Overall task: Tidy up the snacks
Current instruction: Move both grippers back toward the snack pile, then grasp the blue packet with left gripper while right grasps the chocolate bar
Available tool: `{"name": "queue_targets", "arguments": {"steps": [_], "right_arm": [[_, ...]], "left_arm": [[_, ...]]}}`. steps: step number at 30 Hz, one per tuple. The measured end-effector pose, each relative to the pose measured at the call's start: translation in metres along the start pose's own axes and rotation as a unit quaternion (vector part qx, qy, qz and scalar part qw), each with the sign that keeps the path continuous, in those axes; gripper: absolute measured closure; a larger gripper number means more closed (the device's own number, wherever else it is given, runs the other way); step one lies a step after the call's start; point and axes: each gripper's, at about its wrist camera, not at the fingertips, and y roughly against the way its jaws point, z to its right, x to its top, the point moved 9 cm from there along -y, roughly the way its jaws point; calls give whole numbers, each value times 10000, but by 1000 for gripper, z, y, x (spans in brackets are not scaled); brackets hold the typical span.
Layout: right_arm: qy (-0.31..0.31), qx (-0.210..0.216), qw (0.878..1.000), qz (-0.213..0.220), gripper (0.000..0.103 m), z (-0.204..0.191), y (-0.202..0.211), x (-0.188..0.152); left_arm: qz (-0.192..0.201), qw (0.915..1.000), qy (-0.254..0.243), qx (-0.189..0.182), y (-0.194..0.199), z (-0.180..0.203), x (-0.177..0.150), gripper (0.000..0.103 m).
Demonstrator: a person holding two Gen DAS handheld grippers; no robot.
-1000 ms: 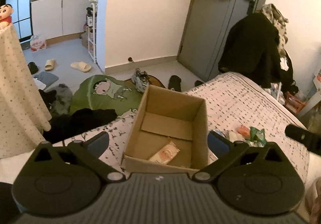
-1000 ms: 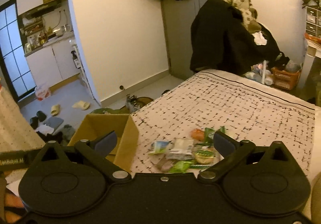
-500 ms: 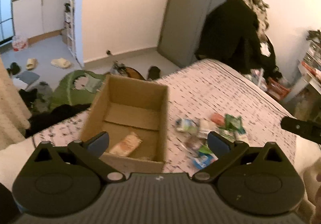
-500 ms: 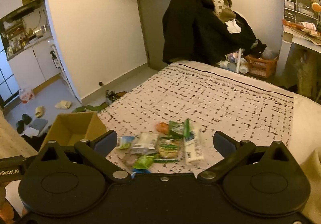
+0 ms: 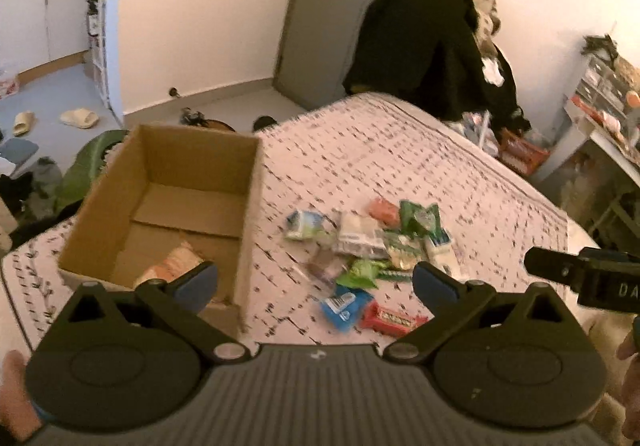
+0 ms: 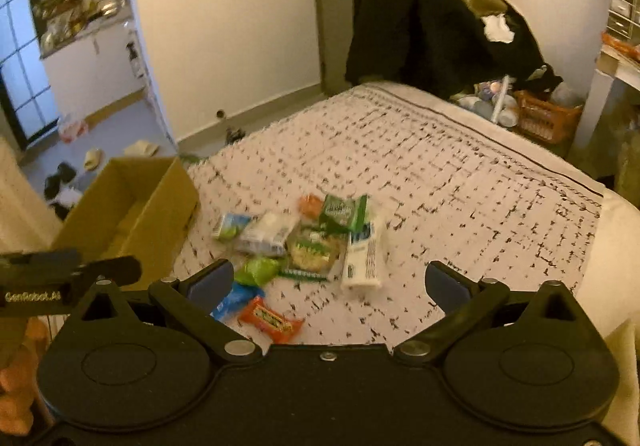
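An open cardboard box (image 5: 248, 182) stands on the patterned bedspread at the left, with one orange snack packet (image 5: 172, 262) on its floor. The box also shows in the right wrist view (image 6: 160, 202). A pile of snack packets (image 5: 372, 242) lies to the box's right: green, white, blue (image 5: 344, 306) and a red bar (image 5: 390, 318). The pile also shows in the right wrist view (image 6: 312, 242), with a white packet (image 6: 364, 254) and the red bar (image 6: 272, 320). My left gripper (image 5: 316, 282) is open and empty above the pile's near edge. My right gripper (image 6: 328, 282) is open and empty above the pile.
The bedspread (image 6: 460, 174) reaches to the right and back. Dark clothes (image 5: 432, 46) hang on a chair behind the bed by a grey door. An orange basket (image 6: 544, 118) stands on the floor at the right. Slippers and clothes lie on the floor at left.
Both grippers have swung right, from the box toward the snack pile. The pile now lies between each gripper's fingers in view. Both stay open and empty.
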Motion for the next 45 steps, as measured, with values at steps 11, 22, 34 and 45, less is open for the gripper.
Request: {"name": "queue_targets", "arguments": {"steps": [11,22,34,45], "right_arm": [[457,100,9982,-365,5,-5,-26,-24],[1126,380,9897,-802,34,-30,-56,-48],[1312,635,9817,-1225,47,-48,-101,-59],[1252,495,9835,-1211,72,-44,-126,-63]], "left_arm": [[-63,9997,-119,-195,-33,14,-18,10],[-447,9979,2,-459,-78,16,-41,35],[-682,9959,273,-534,-122,9,-56,40],[-596,9953,338,-689,-138,10,-57,40]]}}
